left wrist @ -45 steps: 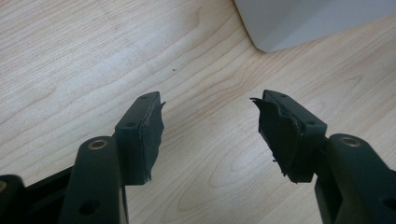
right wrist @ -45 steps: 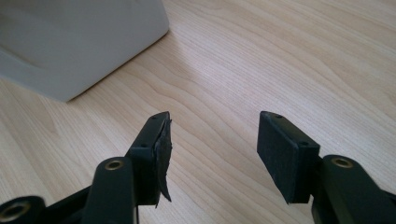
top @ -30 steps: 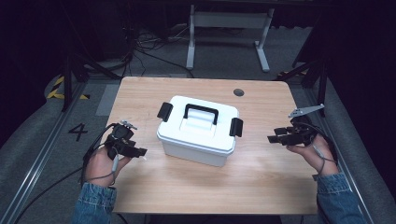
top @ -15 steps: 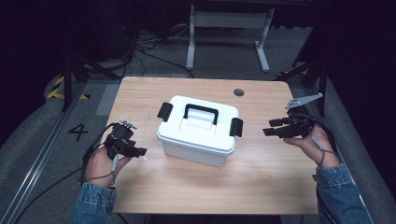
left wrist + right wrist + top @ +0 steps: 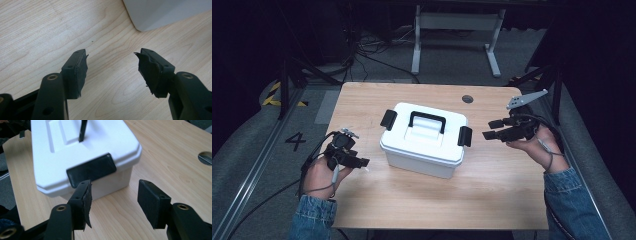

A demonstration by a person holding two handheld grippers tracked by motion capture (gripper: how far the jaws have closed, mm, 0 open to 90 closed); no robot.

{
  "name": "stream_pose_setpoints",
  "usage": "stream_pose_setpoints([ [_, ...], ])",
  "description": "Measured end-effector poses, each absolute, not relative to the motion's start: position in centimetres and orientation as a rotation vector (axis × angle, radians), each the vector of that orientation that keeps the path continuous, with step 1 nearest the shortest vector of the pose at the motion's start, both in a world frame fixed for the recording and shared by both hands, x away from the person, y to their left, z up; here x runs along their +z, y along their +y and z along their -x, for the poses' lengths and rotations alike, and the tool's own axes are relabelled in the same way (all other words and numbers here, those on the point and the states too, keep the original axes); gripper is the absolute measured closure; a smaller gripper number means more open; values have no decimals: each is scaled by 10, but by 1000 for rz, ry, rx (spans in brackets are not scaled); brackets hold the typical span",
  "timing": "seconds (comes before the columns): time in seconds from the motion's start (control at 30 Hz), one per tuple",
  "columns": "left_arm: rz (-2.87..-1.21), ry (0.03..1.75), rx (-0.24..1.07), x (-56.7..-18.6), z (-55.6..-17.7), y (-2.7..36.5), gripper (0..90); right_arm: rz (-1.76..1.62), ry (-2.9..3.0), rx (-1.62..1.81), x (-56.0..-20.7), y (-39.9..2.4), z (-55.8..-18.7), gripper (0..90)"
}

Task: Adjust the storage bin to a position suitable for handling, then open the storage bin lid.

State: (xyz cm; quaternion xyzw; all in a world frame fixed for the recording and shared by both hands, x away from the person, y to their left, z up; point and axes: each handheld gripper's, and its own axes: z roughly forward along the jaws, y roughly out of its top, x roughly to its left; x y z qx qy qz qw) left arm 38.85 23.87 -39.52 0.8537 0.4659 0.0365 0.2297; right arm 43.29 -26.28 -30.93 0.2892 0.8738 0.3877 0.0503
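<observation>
White box (image 5: 424,140) between both grippers

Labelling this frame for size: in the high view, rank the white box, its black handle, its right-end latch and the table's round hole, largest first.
1. White box
2. Black handle
3. Right-end latch
4. Round hole

Plastic box, wood-look table

The white box (image 5: 424,137) looks like smooth plastic with a soft sheen, and its black latches (image 5: 91,170) are glossier. The table (image 5: 512,195) is pale wood grain, matt and smooth. The gripper pads (image 5: 150,72) are matt black rubber, ragged at the edges.
</observation>
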Motion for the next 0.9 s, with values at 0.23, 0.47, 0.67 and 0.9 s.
stream_pose_setpoints([
  [0.23,-2356,1272,97,-395,-389,238,405,-786,2693,1172,-293,-232,-438,452],
  [0.47,-2361,1268,101,-395,-388,239,405,-704,2726,1190,-284,-203,-443,452],
  [0.67,-2347,1274,101,-394,-387,240,405,-674,2762,1192,-284,-183,-454,450],
  [0.9,-2345,1283,97,-394,-385,243,404,-653,2796,1159,-290,-161,-468,441],
])
